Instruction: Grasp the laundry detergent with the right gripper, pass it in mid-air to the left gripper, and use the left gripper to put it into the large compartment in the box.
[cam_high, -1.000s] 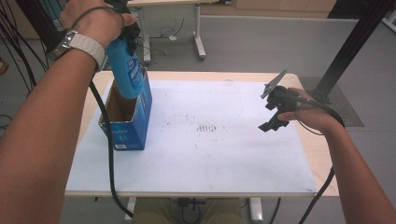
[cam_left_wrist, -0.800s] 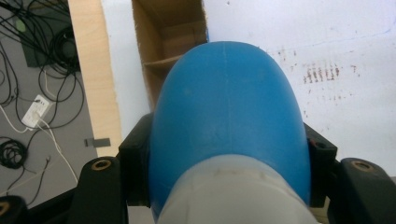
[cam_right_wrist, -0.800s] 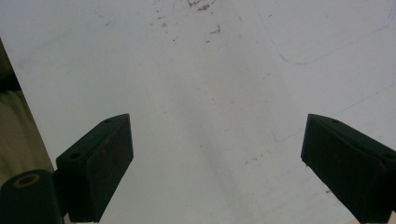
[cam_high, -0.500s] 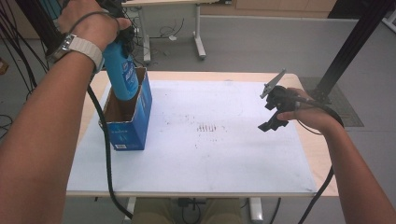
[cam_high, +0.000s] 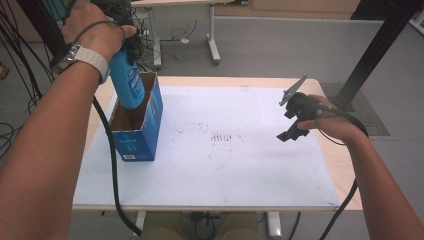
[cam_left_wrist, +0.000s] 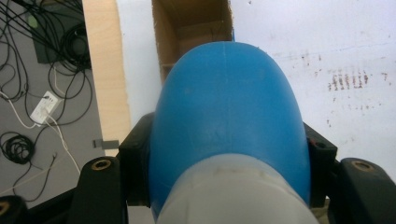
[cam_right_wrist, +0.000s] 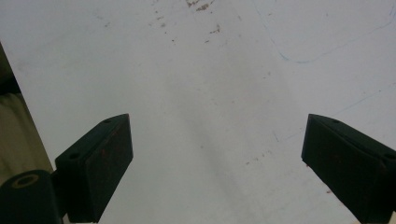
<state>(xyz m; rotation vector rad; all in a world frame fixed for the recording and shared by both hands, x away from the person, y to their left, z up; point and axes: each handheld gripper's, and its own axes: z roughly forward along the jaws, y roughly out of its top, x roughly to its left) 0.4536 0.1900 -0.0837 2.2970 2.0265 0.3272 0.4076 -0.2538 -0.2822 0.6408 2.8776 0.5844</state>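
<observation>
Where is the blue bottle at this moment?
In the high view, the blue bottle is at the table's left side, clamped in the left tool and hanging over the open blue box.

An open box (cam_high: 137, 125) is set on the surface (cam_high: 250, 170) near its left edge, towards the far side. A bottle (cam_high: 127, 80) is held directly above the box's opening, its lower end at the level of the rim, clamped between the jaws of the left tongs (cam_high: 122, 37). The right tongs (cam_high: 295, 117) are held above the surface's right part, well apart from the box, with nothing between the jaws.
</observation>
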